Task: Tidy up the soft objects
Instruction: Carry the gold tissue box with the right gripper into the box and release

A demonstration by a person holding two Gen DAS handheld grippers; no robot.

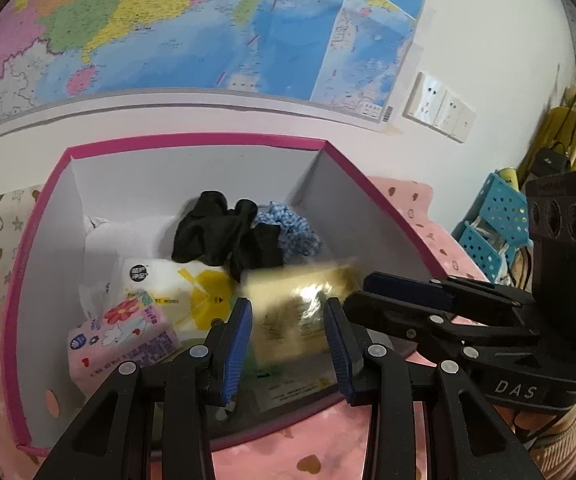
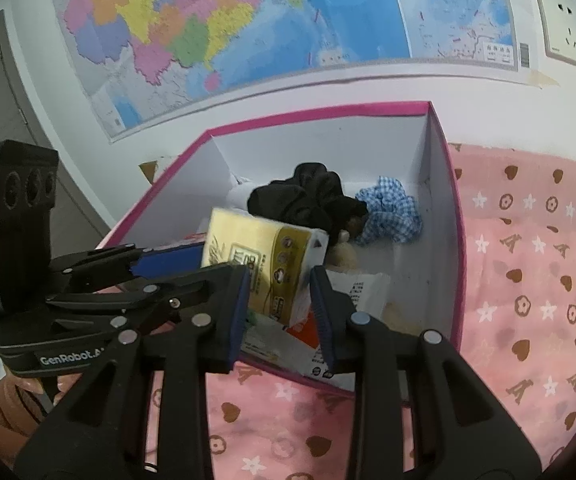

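A glossy plastic-wrapped yellow tissue pack (image 2: 261, 256) is catching glare at 6 o'clock in the matt cardboard box (image 2: 442, 216) — soft black cloth (image 2: 308, 200) and checked blue fabric (image 2: 392, 210) are lying crumpled toward 12.

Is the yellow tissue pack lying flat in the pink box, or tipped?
Tipped. In the right wrist view the yellow tissue pack leans at an angle above the other packets inside the pink box, not flat on the bottom.
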